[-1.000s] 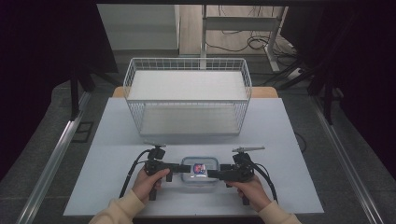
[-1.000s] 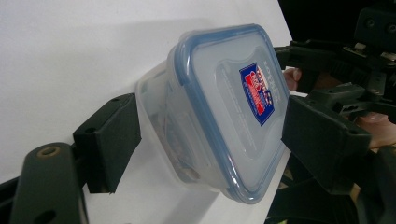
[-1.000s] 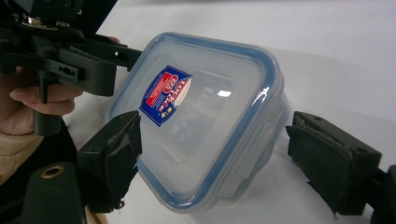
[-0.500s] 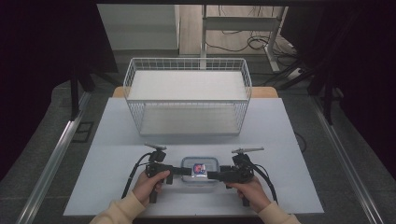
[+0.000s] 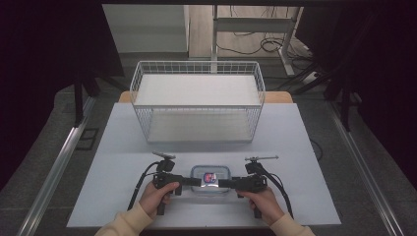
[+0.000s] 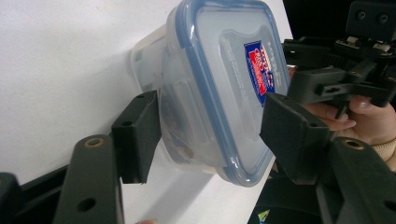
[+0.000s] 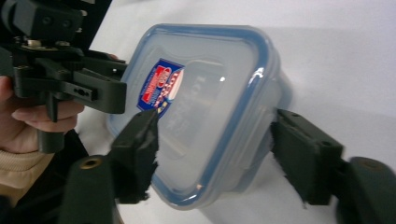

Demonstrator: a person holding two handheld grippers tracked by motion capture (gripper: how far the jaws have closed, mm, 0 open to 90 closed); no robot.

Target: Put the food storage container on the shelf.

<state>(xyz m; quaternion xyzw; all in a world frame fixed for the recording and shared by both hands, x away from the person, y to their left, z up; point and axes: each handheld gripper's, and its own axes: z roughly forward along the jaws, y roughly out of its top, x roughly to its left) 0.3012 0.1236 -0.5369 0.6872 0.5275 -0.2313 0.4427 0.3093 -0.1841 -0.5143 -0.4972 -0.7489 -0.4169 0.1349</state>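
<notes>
At the near edge of the worktop (image 5: 123, 147), the clear lidded container (image 5: 210, 179) lay flat, lid up, long axis running left to right, pinched at its short ends by the just-closing fingers of the left gripper (image 5: 193, 181) and right gripper (image 5: 227, 183), the wire basket (image 5: 196, 103) standing well beyond.

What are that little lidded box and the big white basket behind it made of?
The box looks like clear, slightly frosted plastic: the table shows through its walls, and the lid has a blue rim, a printed label and a glossy highlight in the right gripper view. The basket looks like thin metal wire with a white coating, judging by its fine open grid; what lies under the coating cannot be told.
</notes>
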